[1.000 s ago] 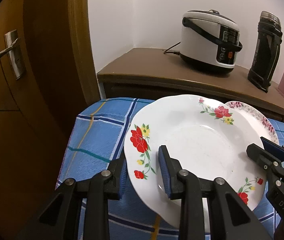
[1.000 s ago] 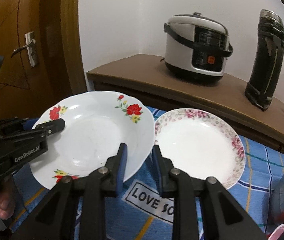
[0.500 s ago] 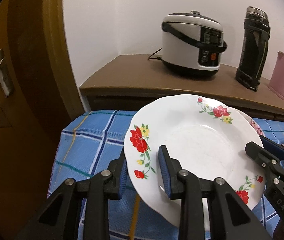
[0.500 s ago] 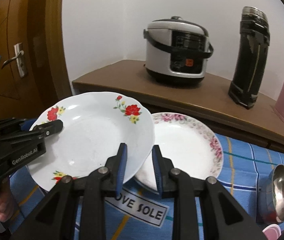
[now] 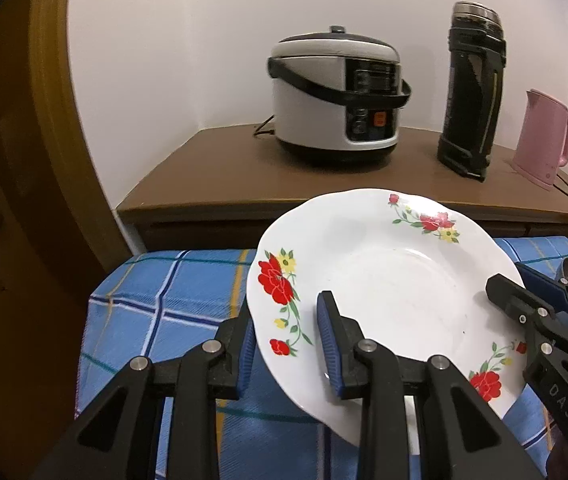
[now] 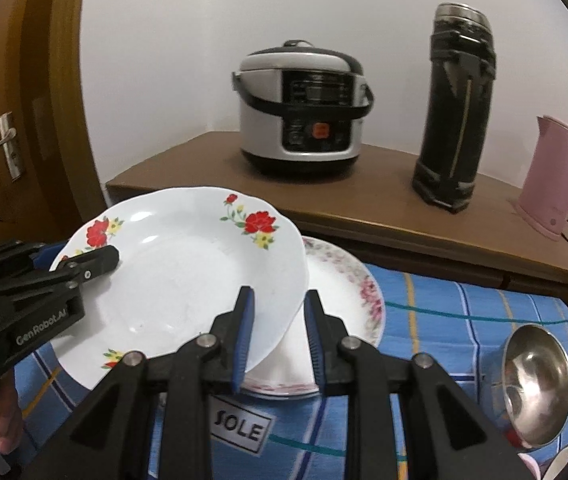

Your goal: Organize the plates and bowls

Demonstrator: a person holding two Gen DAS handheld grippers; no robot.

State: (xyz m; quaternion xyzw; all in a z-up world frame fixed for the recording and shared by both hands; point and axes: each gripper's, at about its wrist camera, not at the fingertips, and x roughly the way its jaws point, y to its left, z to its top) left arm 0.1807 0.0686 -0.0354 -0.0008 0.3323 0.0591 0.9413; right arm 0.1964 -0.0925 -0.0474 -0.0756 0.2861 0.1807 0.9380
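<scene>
A white plate with red flowers (image 5: pixel 396 292) is held tilted in the air above the blue checked tablecloth (image 5: pixel 172 304). My left gripper (image 5: pixel 286 350) is shut on its left rim. My right gripper (image 6: pixel 278 336) is shut on its right rim, and this plate (image 6: pixel 180 276) fills the left half of the right wrist view. Under its right edge a second white plate with a pink flowered rim (image 6: pixel 348 284) lies flat on the cloth, partly covered. In the left wrist view that second plate is hidden. The right gripper (image 5: pixel 524 300) and the left gripper (image 6: pixel 84 264) each show in the other's view.
A steel bowl (image 6: pixel 536 380) stands on the cloth at the right. Behind the table a wooden sideboard (image 5: pixel 220 176) carries a rice cooker (image 5: pixel 332 100), a black thermos (image 5: pixel 472 96) and a pink kettle (image 5: pixel 544 140). A wooden door (image 6: pixel 8 148) is at the left.
Both grippers have carried the red-flowered plate to the right and slightly up. It now overlaps much of the pink-rimmed plate, which lay fully uncovered beside it before.
</scene>
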